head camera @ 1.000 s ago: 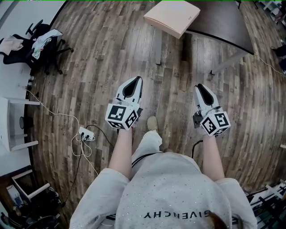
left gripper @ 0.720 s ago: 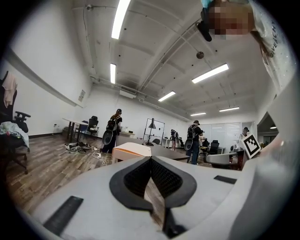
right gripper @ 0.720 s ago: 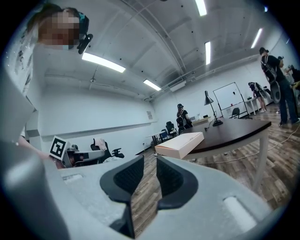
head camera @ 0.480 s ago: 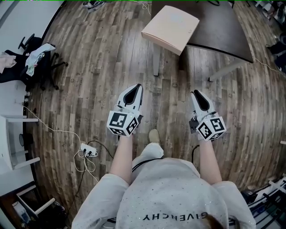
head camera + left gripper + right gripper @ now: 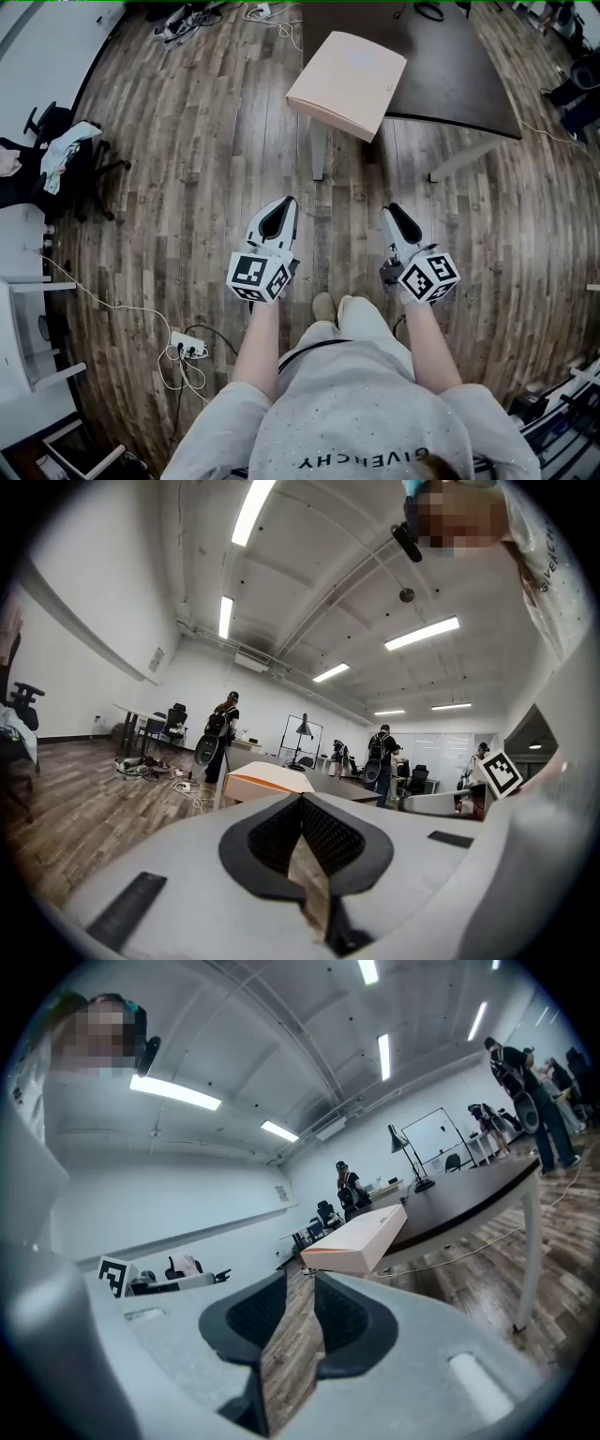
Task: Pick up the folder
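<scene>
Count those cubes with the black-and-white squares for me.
2: one cube sits on the left gripper, the other on the right gripper. None seems hidden.

folder (image 5: 347, 82) nearer, lower in view (approach)

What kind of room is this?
Probably a big open office or workshop. There is a wide dark brown table, a black swivel office chair draped with clothes, and long white strip lights on the ceiling.
</scene>
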The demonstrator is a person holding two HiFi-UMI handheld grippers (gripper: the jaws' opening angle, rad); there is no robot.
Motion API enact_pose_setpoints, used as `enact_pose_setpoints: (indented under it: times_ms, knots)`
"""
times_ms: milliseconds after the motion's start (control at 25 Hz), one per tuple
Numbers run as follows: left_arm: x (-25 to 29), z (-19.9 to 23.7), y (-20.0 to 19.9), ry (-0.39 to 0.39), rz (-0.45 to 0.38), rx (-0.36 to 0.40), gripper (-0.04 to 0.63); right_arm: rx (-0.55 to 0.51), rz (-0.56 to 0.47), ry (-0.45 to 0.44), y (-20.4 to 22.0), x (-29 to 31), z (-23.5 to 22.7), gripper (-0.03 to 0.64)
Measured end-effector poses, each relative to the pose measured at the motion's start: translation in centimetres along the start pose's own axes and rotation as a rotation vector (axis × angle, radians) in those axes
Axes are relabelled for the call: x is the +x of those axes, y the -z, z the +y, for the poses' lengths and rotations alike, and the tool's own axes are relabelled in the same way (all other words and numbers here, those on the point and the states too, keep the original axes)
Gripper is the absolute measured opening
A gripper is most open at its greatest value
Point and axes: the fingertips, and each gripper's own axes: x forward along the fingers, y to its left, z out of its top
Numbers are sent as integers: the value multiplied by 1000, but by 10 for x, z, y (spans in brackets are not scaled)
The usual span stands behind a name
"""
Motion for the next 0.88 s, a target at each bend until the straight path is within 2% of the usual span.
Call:
enact_pose_setpoints:
  times_ms: [360, 640, 880]
  knots:
    - [52, 16, 5, 50, 25, 13, -2, 70, 30, -17, 16, 64, -13, 91]
    - [102, 63, -1, 62, 61, 15, -2, 127, 48, -28, 15, 143, -30, 94]
    - [148, 90, 2, 84, 79, 8, -2, 205, 92, -9, 30, 187, -52, 103]
